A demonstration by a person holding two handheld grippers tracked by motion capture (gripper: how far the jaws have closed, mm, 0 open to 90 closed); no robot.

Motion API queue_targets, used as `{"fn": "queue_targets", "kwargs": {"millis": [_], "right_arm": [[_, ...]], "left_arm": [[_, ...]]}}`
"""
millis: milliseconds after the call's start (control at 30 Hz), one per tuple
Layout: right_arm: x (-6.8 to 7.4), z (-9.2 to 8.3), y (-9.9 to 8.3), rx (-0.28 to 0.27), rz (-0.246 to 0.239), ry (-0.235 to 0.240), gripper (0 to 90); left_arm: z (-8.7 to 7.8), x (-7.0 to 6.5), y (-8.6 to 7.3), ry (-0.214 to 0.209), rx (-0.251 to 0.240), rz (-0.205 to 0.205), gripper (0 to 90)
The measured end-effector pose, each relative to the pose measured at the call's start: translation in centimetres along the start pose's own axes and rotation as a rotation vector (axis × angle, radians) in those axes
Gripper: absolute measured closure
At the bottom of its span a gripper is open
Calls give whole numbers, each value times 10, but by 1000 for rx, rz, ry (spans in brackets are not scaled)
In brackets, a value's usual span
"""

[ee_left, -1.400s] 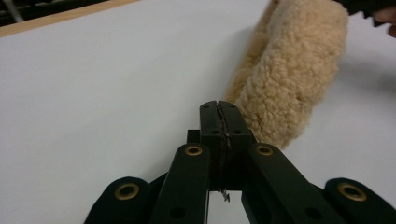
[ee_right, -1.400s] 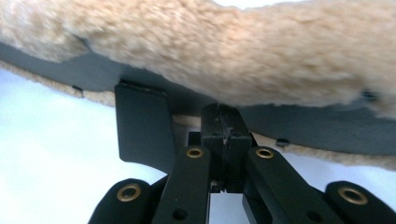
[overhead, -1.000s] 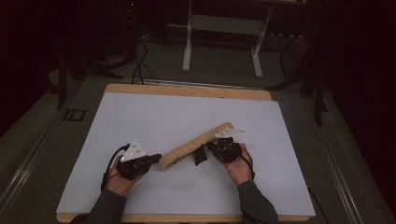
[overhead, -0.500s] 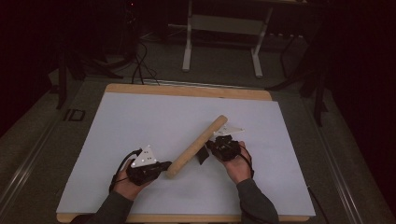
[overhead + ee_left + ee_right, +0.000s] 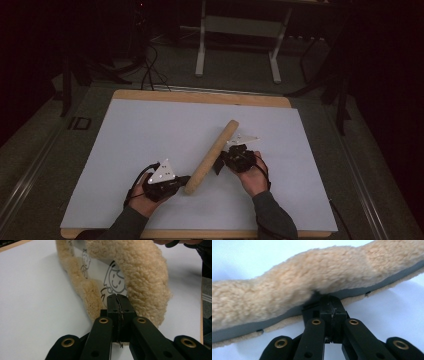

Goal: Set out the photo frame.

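Observation:
A long tan fleece cover [image 5: 212,155] lies diagonally on the white mat [image 5: 145,130], its far end pointing up and right. My left gripper [image 5: 182,181] is shut on its near end. In the left gripper view the jaw tips [image 5: 117,296] pinch the white lining [image 5: 113,280], printed with cartoon figures, between two fleece flaps [image 5: 142,272]. My right gripper [image 5: 220,162] is shut on the cover's right edge about midway. In the right gripper view its tips [image 5: 331,298] bite the grey seam under the fleece [image 5: 312,272].
The mat covers a wooden tabletop whose edge [image 5: 200,96] shows at the back. Beyond it on the dark floor stand a white metal frame [image 5: 237,30] and some cables [image 5: 147,70]. Open mat lies left and right of the cover.
My left gripper has moved right along the near side with the cover's end in it. The cover has swung from a shallow slant to a steeper diagonal. The right gripper has stayed put.

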State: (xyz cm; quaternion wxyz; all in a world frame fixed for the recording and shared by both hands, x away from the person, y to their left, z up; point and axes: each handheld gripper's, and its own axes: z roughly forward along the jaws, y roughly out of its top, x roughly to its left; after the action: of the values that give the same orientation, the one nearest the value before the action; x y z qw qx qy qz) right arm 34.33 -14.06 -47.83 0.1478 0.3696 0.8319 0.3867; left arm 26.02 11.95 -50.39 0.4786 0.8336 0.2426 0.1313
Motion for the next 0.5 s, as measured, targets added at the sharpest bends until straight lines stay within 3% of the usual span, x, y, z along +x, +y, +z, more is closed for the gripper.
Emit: {"fn": "queue_targets", "kwargs": {"millis": [500], "right_arm": [[8,3,1,6,-16,42,900]], "left_arm": [[8,-10,2,-9,-14,15,900]]}}
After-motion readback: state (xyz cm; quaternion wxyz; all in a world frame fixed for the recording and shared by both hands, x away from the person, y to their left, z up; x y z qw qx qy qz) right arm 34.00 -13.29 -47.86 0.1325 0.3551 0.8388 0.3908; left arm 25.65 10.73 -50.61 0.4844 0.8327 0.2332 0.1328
